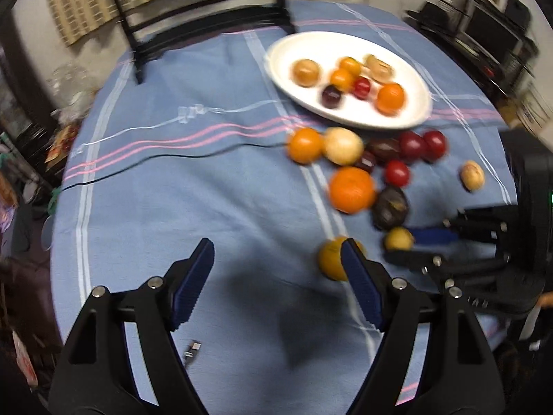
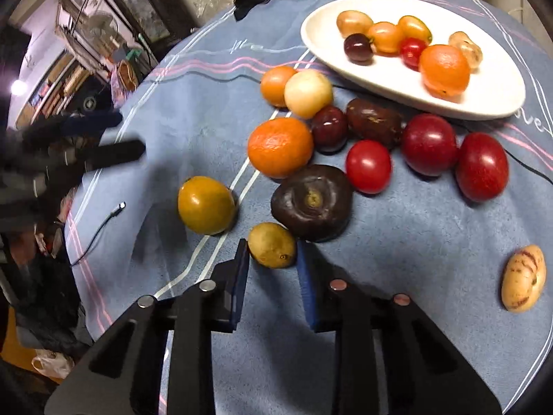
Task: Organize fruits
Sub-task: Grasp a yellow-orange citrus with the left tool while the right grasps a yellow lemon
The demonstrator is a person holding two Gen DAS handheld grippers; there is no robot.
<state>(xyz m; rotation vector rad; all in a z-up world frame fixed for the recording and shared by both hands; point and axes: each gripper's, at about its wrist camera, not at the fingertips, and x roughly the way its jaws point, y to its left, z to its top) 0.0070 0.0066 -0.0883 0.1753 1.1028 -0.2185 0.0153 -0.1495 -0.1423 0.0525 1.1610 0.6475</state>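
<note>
A white oval plate [image 1: 287, 52] [image 2: 501, 79] at the far side of the table holds several small fruits. More fruits lie loose on the blue cloth in front of it: oranges, red and dark plums, and a dark purple fruit [image 2: 311, 202]. My right gripper [image 2: 272, 243] [image 1: 401, 245] is shut on a small yellow-green fruit [image 2: 273, 245] [image 1: 399, 238] that rests on the cloth. My left gripper [image 1: 278, 245] [image 2: 128, 135] hangs open over bare cloth with nothing between its jaws. A yellow-orange fruit [image 1: 328, 259] [image 2: 205, 204] lies just right of it, partly hidden by its right finger.
A speckled yellow fruit [image 2: 523, 278] lies apart at the right. A thin black cable [image 1: 155, 162] crosses the cloth, and its small plug [image 1: 193, 349] lies near my left gripper. A black chair [image 1: 207, 24] stands behind the table. Cluttered shelves line both sides of the room.
</note>
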